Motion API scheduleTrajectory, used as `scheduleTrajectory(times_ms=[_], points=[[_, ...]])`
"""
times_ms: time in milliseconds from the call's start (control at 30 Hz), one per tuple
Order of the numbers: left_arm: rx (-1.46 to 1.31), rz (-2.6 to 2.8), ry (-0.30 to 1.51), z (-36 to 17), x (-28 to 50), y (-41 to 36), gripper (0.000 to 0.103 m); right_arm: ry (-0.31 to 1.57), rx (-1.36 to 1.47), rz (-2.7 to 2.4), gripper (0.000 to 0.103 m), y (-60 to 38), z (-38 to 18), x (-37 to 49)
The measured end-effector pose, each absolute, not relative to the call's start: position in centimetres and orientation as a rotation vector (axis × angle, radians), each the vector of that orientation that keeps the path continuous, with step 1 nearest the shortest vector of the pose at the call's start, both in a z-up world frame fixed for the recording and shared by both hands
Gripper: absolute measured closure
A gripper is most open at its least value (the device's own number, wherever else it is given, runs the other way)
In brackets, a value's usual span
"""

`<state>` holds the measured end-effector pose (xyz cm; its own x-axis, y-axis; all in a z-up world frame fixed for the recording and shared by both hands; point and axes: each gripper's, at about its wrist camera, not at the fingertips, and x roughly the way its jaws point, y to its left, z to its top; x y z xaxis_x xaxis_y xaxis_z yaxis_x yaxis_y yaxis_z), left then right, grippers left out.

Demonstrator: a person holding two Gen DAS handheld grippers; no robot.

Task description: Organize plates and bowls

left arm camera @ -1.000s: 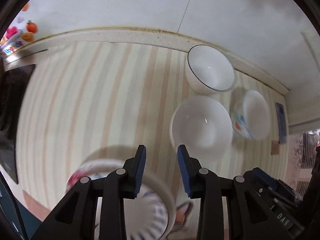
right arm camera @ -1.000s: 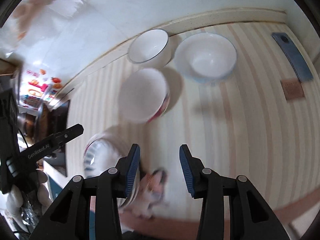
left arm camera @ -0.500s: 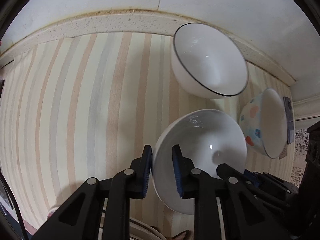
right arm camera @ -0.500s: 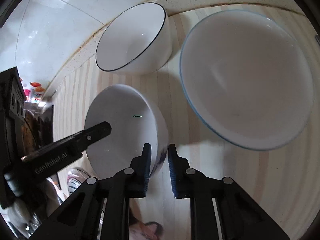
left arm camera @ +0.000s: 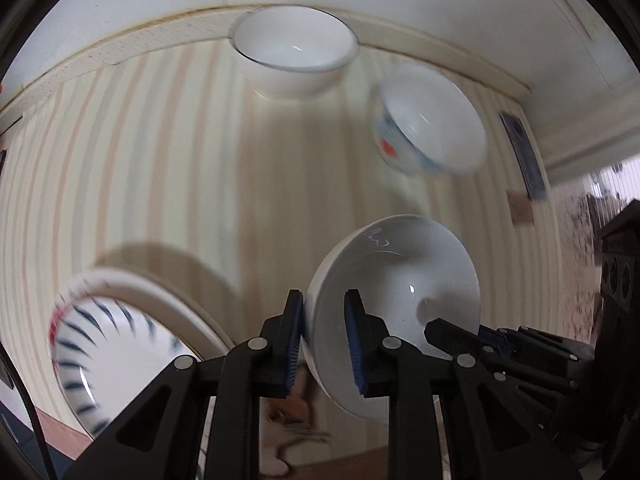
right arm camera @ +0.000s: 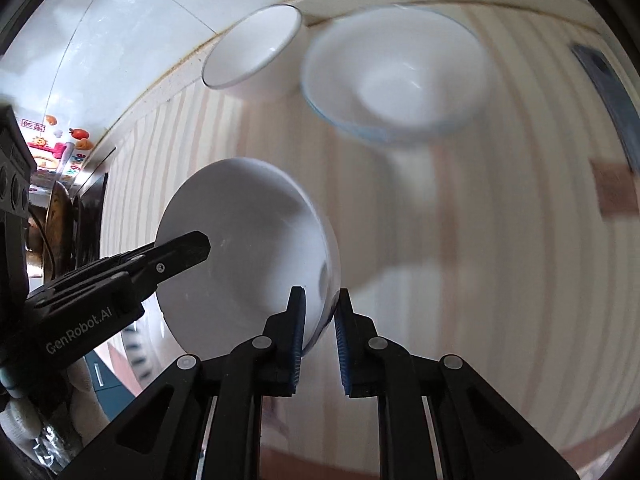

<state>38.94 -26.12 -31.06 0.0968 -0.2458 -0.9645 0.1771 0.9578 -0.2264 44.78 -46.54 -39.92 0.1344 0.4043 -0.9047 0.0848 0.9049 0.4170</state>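
Note:
A plain white bowl hangs tilted over the striped tablecloth, held by both grippers. My left gripper is shut on its near-left rim. My right gripper is shut on the opposite rim of the white bowl. Each view shows a finger of the other gripper reaching in from the side. Against the wall stands a black-rimmed white bowl. Beside it is a blue-rimmed bowl with coloured spots. A dish with blue dashes lies at lower left, blurred.
A dark flat phone-like object and a small brown square lie at the cloth's right side. A cream ledge and white tiled wall bound the far edge. Coloured stickers and dark items sit far left.
Both grippers went from open to shut on the white bowl's rim. The bowl has since come away from the two bowls by the wall, toward the blue-dashed dish.

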Motion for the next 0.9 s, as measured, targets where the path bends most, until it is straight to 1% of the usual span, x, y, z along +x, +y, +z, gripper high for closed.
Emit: scheduleTrajectory(times_ms=[233, 433, 767, 900], points=[[0.006, -0.364, 1.473, -32.5, 36.1, -28.9, 0.084, 1.459, 0.479, 0.177, 0.087, -49.1, -40.4, 38.9], [0.073, -0.380, 1.498, -34.1, 35.1, -30.3, 0.084, 1.482, 0.505, 0.127, 0.087, -50.7, -42.0, 36.1], [0.102, -0.374, 1.513, -35.2, 35.3, -31.0, 0.084, 1.489, 0.534, 0.109, 0.087, -52.1, -42.9, 34.8], [0.105, -0.375, 1.514, -35.2, 35.3, -31.0, 0.084, 1.491, 0.519, 0.107, 0.087, -50.8, -42.9, 35.8]])
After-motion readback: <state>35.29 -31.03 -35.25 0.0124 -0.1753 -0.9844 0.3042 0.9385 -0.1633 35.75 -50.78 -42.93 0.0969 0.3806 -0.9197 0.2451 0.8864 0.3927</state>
